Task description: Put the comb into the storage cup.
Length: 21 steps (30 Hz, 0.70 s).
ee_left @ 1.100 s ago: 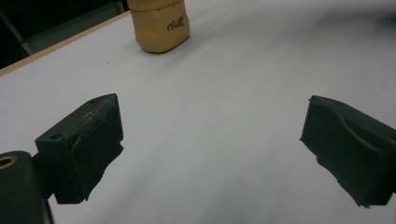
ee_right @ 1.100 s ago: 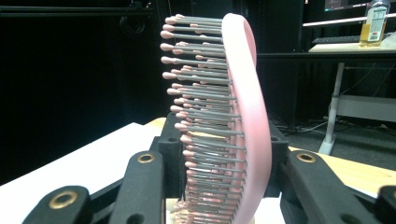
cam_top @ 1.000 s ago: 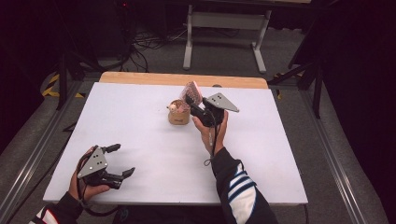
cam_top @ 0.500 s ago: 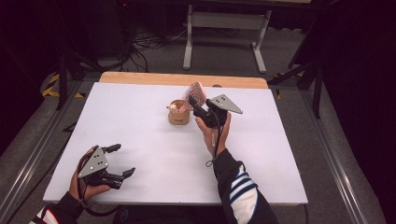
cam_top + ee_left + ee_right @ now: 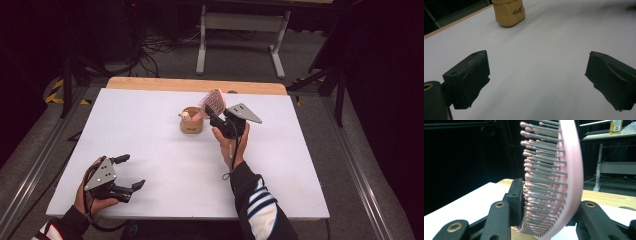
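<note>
The right gripper (image 5: pixel 214 118), clamped on the pink hairbrush (image 5: pixel 214 101), has edged it toward the tan cup (image 5: pixel 191 121) at frame centre, handle nearly in, while the left gripper (image 5: pixel 129 171) waits wide open lower left.

The white rectangular worktop (image 5: pixel 150 135) is lit evenly from overhead and looks bright, with barely any shadows, while the room around it goes nearly black. The left gripper view is soft, and the pink bristled plastic hairbrush (image 5: pixel 554 180) blurs up close.
</note>
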Each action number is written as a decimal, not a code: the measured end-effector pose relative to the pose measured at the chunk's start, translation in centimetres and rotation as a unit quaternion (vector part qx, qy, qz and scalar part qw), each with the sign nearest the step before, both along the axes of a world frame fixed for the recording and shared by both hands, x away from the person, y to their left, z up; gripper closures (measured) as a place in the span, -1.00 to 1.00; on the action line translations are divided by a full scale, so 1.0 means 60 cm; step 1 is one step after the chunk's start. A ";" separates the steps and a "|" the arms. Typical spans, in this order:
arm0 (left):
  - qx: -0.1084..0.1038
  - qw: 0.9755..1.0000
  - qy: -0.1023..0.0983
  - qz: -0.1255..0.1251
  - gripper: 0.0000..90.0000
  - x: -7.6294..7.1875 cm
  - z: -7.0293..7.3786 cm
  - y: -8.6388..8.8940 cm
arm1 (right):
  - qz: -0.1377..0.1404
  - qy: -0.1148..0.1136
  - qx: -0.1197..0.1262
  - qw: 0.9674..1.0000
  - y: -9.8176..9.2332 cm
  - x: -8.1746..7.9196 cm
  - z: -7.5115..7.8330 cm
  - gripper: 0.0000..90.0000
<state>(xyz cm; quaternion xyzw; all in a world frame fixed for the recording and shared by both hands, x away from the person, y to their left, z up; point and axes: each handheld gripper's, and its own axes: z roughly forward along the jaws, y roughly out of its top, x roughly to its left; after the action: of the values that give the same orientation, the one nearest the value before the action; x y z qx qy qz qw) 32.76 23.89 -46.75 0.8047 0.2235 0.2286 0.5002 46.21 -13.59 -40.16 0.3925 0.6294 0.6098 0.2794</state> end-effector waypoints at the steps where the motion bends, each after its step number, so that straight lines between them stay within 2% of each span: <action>1: 0.001 1.000 0.000 0.000 -0.86 0.000 0.000 0.000 | 0.000 0.001 0.000 1.000 0.000 0.000 0.000 0.34; 7: 0.002 1.000 -0.002 0.000 -0.84 -0.001 0.001 0.000 | -0.009 0.001 -0.012 1.000 -0.004 0.000 -0.003 0.31; 15: 0.004 1.000 -0.001 0.000 -0.85 0.000 -0.001 -0.002 | -0.018 0.016 -0.017 1.000 -0.015 0.005 -0.011 0.26; 19: 0.013 1.000 0.002 -0.004 -0.84 0.000 -0.002 -0.004 | 0.002 0.034 -0.014 0.999 -0.020 0.010 -0.017 0.22; 21: 0.015 1.000 0.001 -0.004 -0.84 0.000 -0.003 -0.006 | 0.002 0.036 -0.019 0.999 -0.019 0.010 -0.019 0.22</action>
<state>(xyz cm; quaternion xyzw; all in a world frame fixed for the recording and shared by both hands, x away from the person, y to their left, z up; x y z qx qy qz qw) 32.76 23.52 -46.93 0.8135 0.2172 0.2288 0.4886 46.83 -14.76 -41.32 0.4076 0.6513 0.5838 0.2621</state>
